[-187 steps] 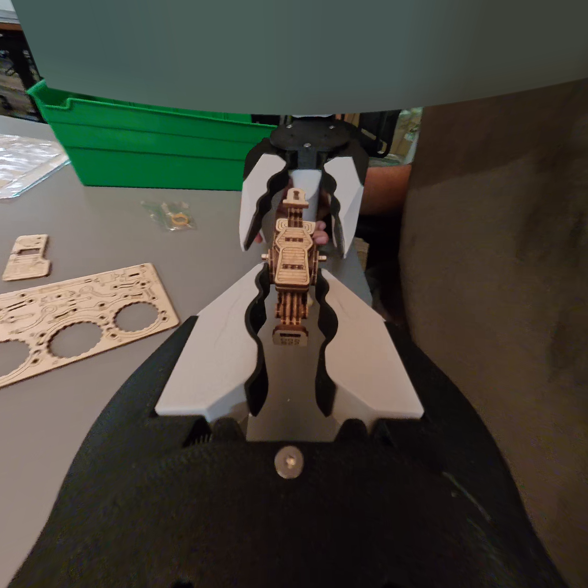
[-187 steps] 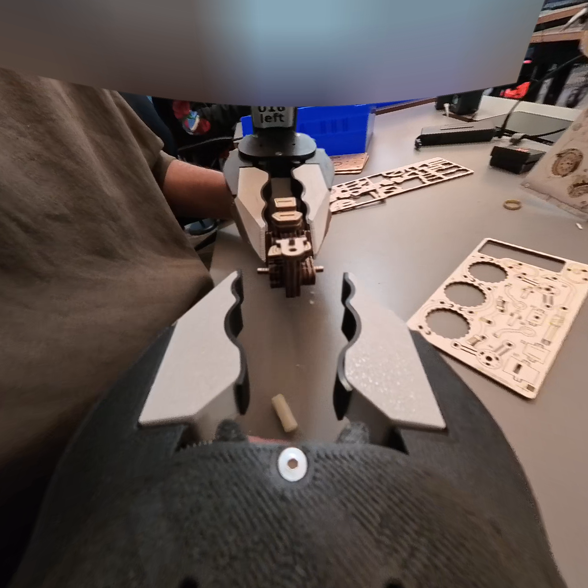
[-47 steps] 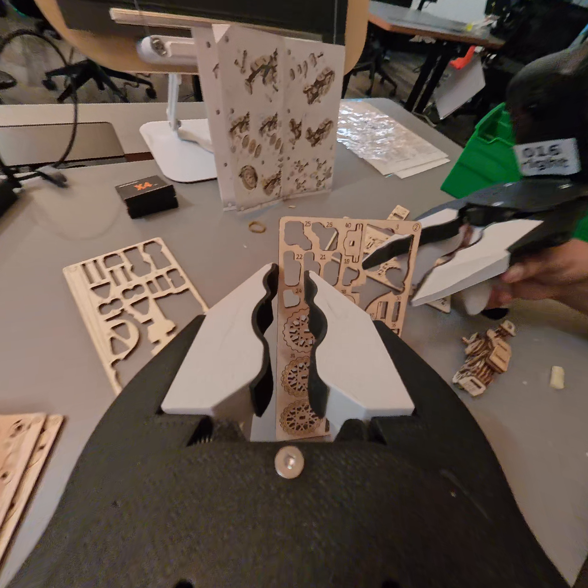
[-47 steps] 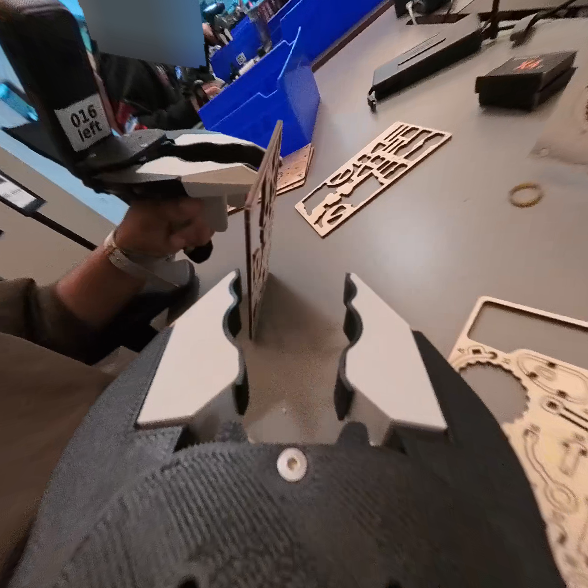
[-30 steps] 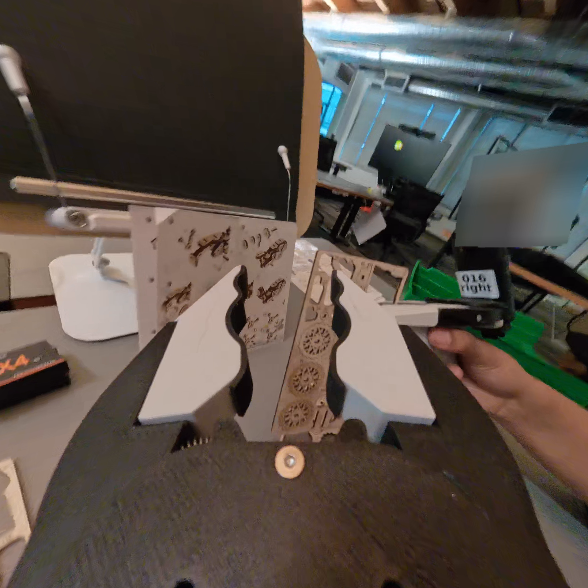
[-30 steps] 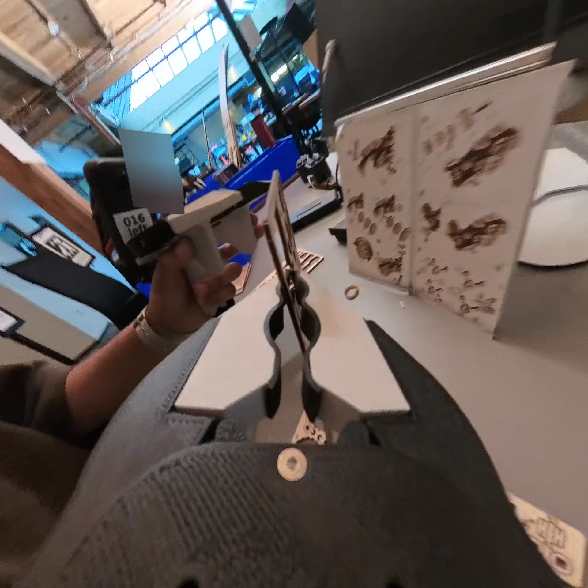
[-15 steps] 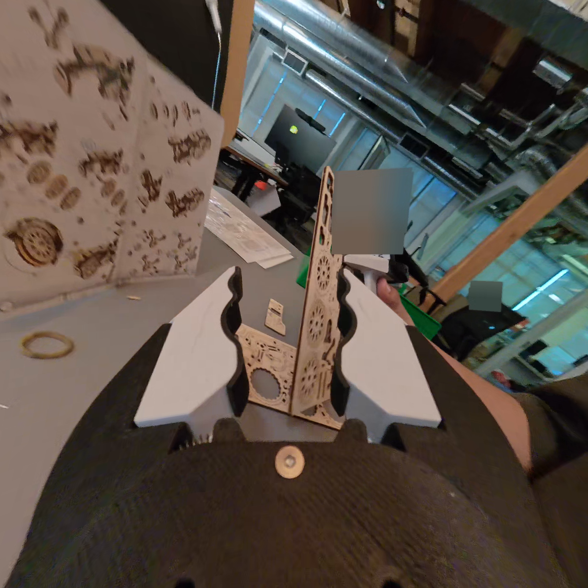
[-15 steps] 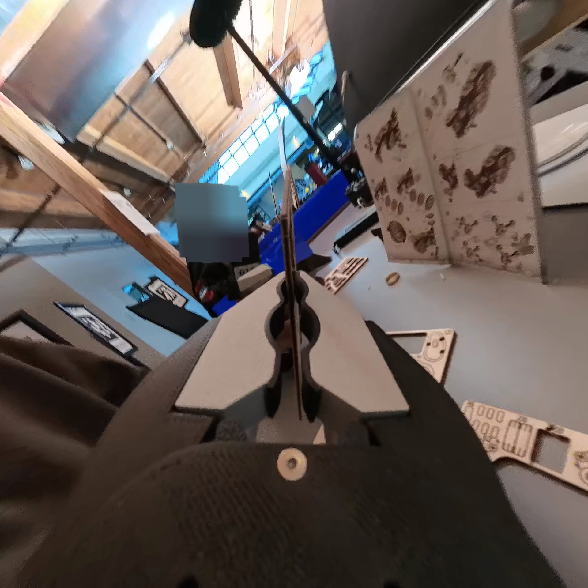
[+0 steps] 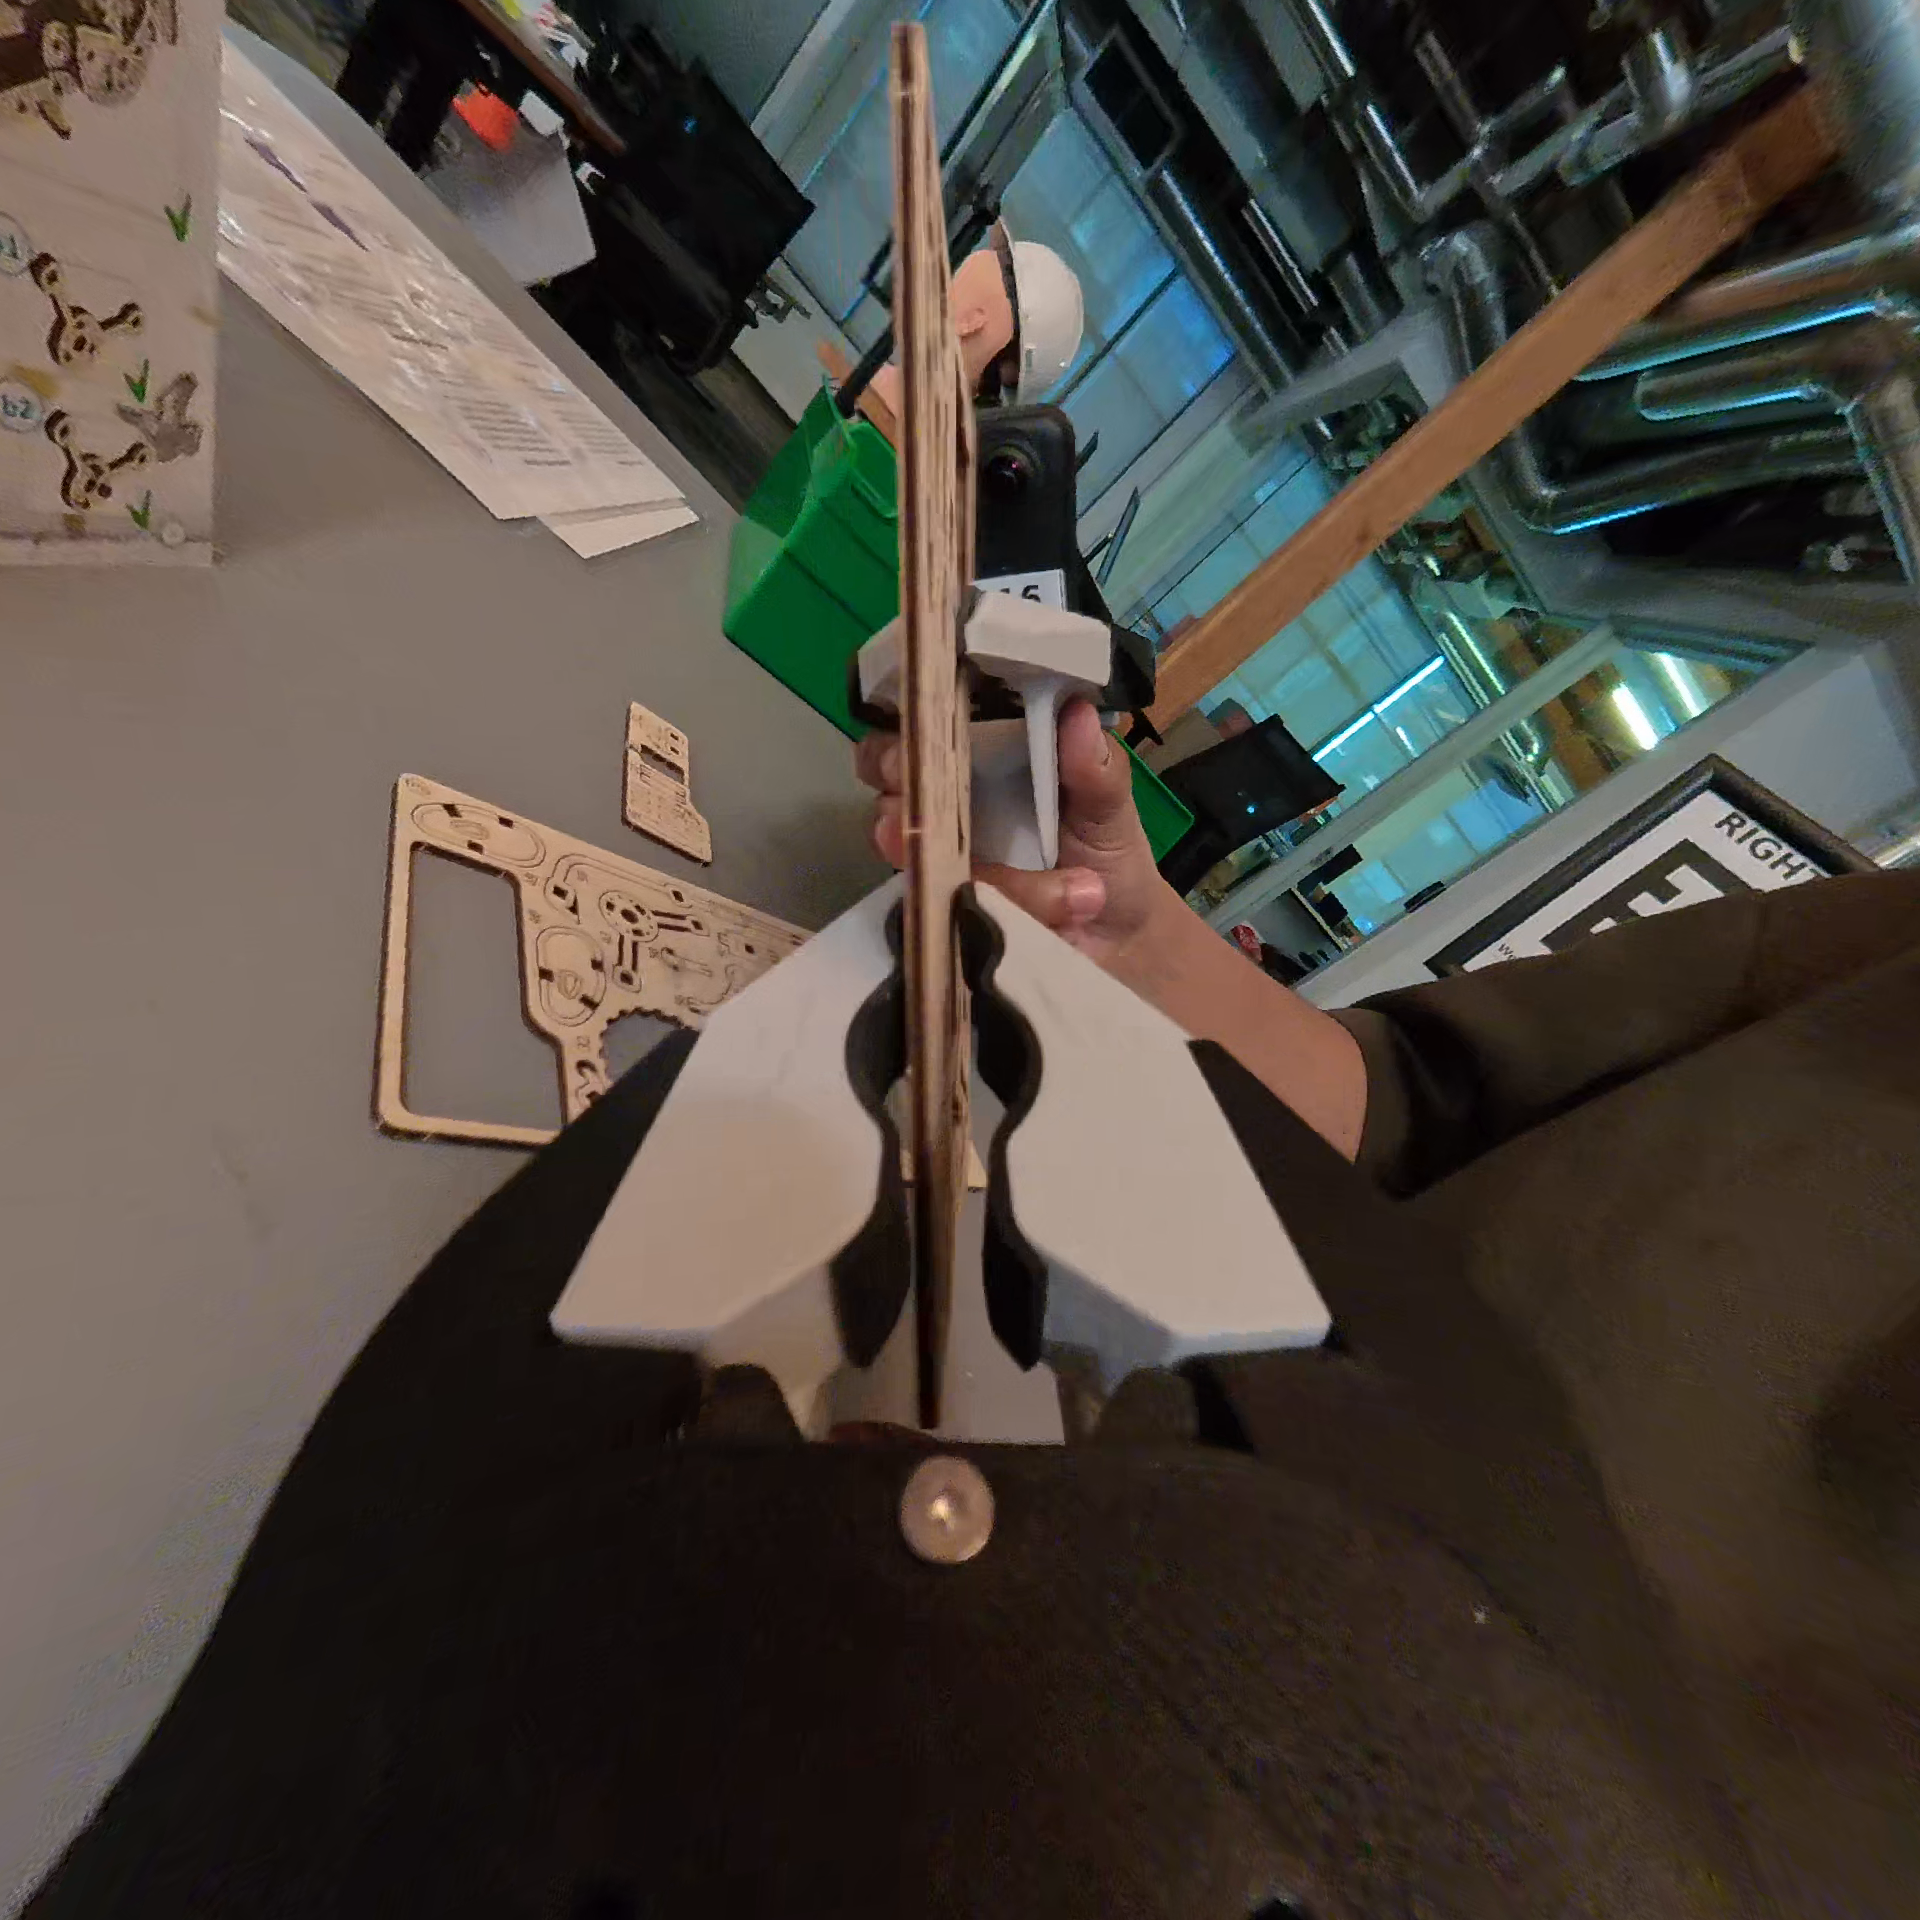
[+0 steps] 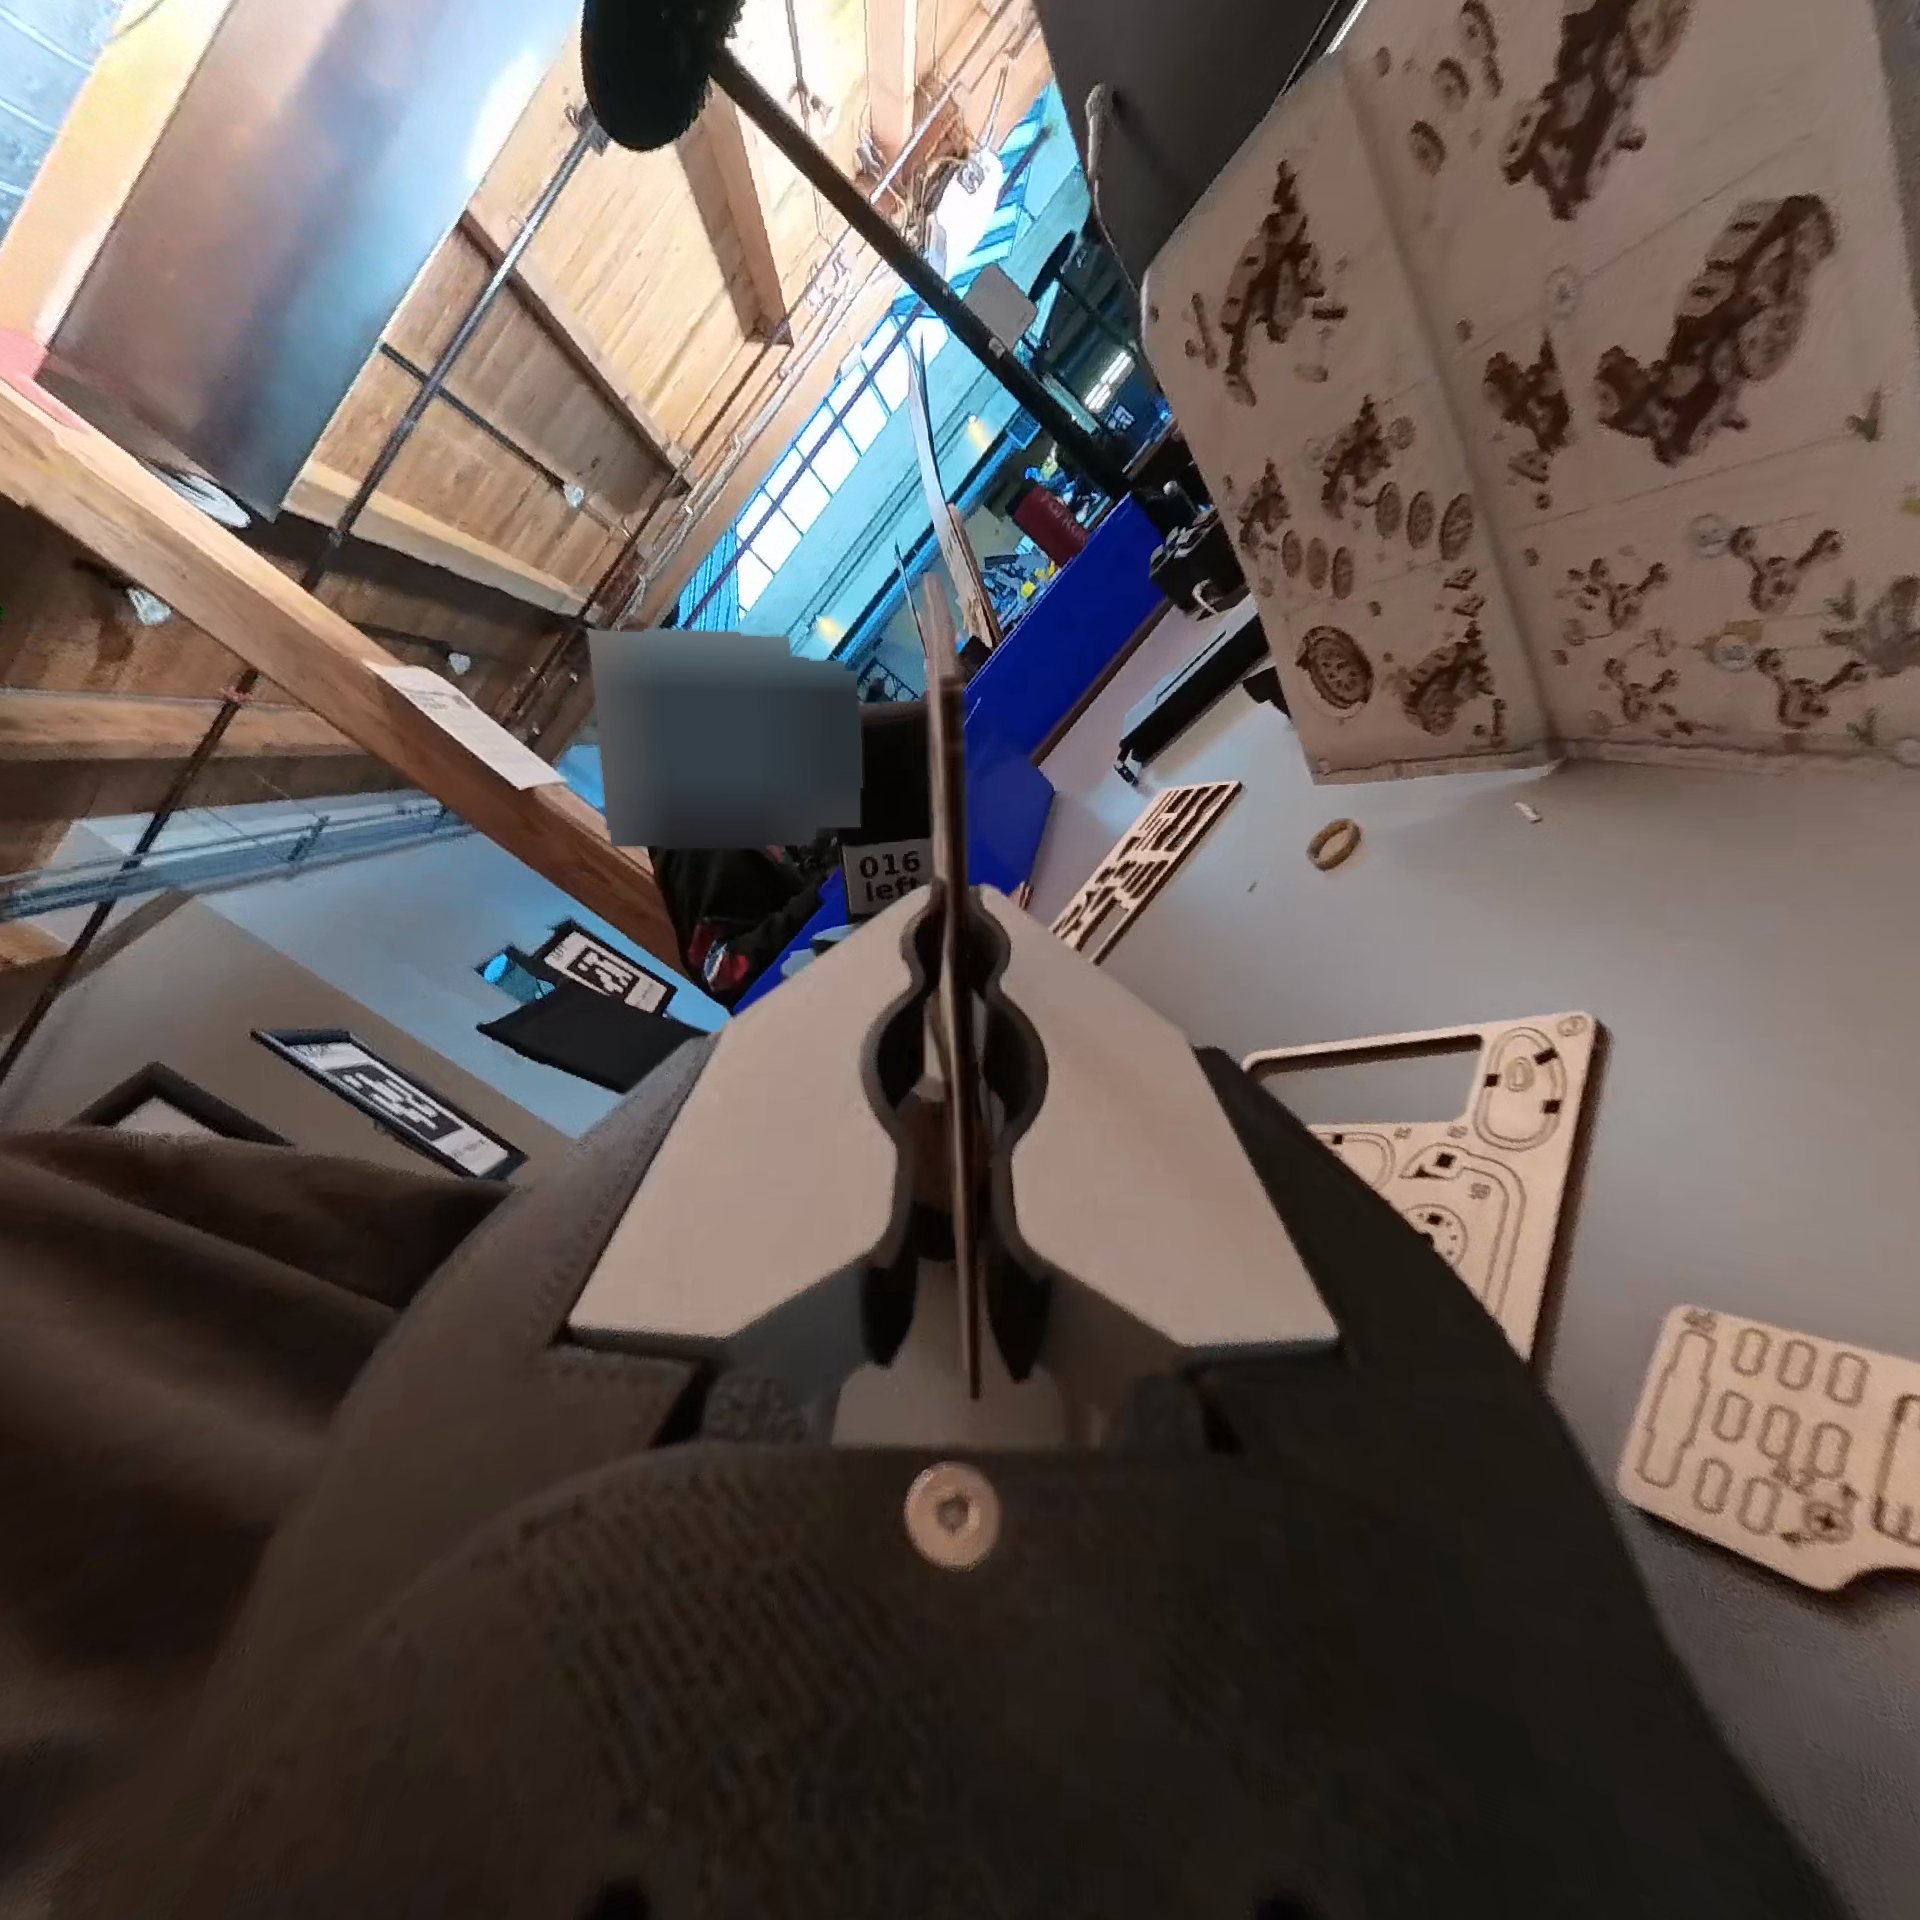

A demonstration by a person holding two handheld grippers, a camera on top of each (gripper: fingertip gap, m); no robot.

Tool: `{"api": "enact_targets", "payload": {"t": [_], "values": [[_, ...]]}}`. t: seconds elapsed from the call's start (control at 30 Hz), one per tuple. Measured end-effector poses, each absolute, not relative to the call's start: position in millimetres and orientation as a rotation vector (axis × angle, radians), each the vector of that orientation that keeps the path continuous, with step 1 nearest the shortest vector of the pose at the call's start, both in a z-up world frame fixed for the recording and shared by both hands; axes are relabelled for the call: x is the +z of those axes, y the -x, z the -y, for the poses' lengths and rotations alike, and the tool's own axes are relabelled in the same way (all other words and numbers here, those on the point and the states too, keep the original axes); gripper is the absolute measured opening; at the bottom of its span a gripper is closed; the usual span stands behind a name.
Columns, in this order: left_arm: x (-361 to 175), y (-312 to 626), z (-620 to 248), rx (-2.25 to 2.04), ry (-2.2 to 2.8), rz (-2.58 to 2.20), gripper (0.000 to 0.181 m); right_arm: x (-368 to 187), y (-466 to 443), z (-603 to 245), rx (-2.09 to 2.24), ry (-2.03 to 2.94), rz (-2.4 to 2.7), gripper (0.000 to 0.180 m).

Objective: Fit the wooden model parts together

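Note:
A thin wooden part sheet [image 9: 920,416] stands edge-on to both cameras, held up off the grey table. My left gripper [image 9: 932,914] is shut on its near end. My right gripper [image 9: 935,665], held by a hand [image 9: 1081,883], clamps the same sheet farther along. In the right wrist view my right gripper [image 10: 951,904] is shut on the sheet [image 10: 948,748]. The left gripper [image 10: 885,875] shows just behind it, mostly hidden. The sheet's faces and parts cannot be seen from these angles.
Punched-out wooden sheets [image 9: 468,966] [image 10: 1455,1143] [image 10: 1787,1455] [image 10: 1143,862] lie flat on the table. A small wooden piece [image 9: 665,784], a green bin [image 9: 810,561], a blue bin [image 10: 1049,644], a folded instruction sheet [image 10: 1558,416] and a rubber band [image 10: 1333,842] are around. The tips of one gripper are about 5 cm away from the tips of the other.
My left gripper has shut on the sheet; half a second ago it was open with the sheet against one finger. Both grippers have tilted further upward. The right gripper stays shut on it.

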State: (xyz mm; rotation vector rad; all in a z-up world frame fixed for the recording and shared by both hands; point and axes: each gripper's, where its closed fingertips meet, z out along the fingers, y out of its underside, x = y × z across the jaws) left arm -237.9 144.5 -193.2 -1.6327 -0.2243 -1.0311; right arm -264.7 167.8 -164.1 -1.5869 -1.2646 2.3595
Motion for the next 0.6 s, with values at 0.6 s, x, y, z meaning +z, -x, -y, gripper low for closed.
{"api": "enact_targets", "payload": {"t": [0.6], "values": [[-179.4,268.6,-142.5,-0.996,1.469,0.347,0.001,-184.2,272.3,-144.1,2.093,1.601,1.422,0.028]]}}
